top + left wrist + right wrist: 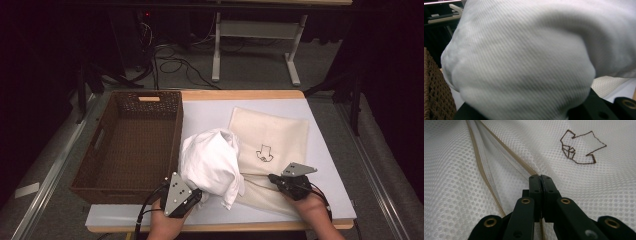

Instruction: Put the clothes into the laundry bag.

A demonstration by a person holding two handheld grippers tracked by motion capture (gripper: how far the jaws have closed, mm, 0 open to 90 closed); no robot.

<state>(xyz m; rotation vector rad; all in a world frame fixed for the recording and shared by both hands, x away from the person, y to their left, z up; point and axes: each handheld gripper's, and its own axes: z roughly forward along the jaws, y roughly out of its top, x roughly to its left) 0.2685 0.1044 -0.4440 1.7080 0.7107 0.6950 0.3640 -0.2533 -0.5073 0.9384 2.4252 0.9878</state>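
Because everything in hand is cloth, the handling comes down to softness and where the fabric gives a firm edge. Farthest left stands the brown woven basket (131, 145), hollow and stiff, with its near rim just beside the left gripper (196, 196). That gripper holds up a bunched white garment (212, 162) at the front of the table, between the basket and the mesh bag; in the left gripper view the white garment (524, 65) drapes right over the jaws, so the pads themselves are hidden, though the hanging cloth suggests they are clenched on it. It looks light, limp and slightly ribbed, so it should sag and slide wherever it is unsupported; a pinch through a thick fold near the bunch would likely hold better than a single layer.

To the right lies the cream mesh laundry bag (270, 145) with a small stitched outline (264, 153), flat on the pale table mat (210, 112). The right gripper (272, 178) sits at the bag's near edge, its jaws pressed together on the mesh bag (474, 170) beside the tan zipper seam (506, 152). That taped seam is probably the stiffest grasping place; the open mesh itself is thin, may snag, and would stretch if pulled hard.
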